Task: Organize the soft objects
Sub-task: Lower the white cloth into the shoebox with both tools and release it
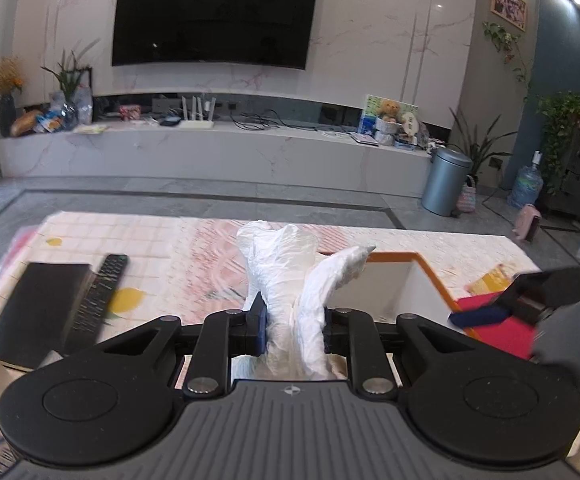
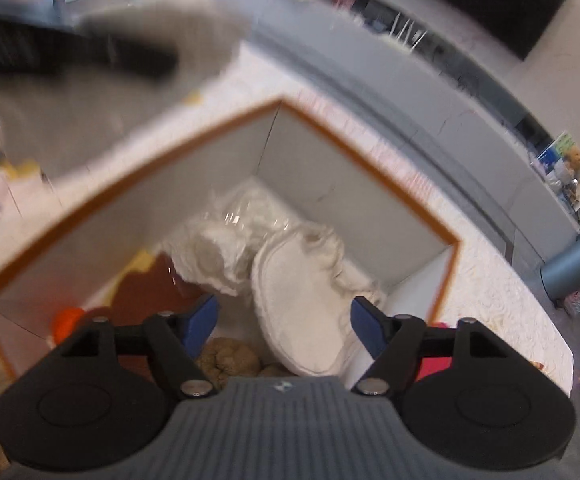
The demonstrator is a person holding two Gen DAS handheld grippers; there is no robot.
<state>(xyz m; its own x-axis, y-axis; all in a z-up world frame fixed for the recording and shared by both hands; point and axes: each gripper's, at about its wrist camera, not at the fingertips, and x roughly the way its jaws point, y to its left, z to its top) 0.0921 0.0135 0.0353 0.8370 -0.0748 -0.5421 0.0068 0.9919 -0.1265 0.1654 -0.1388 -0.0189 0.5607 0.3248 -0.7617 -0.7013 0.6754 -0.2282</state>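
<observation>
1. Left wrist view: left gripper (image 1: 295, 326) is pinching a white plastic-wrapped bundle (image 1: 290, 276) between narrow jaws, holding it over the table (image 1: 210, 256) just beside the orange-rimmed box (image 1: 422, 258). A remote (image 1: 100, 292) is lying at left, well apart. The right gripper (image 1: 478, 316) is showing blurred at the right edge, over the box.
2. Right wrist view: right gripper (image 2: 284, 322) is standing with jaws wide and nothing pressed between the pads; it is pointing down into the box (image 2: 194, 140). A white slipper (image 2: 298, 300) is lying in the box between the open fingers, leaning on a wrapped white bundle (image 2: 226, 248). A brown soft item (image 2: 230, 358) is sitting below, with an orange object (image 2: 68, 320) at left.
3. Risk: the slipper is resting tilted, so it may tip or slide if the fingers brush it on withdrawal.
4. Risk: the left bundle's slick wrap is gripped low, so it may slip or flop past the rim when carried over.
</observation>
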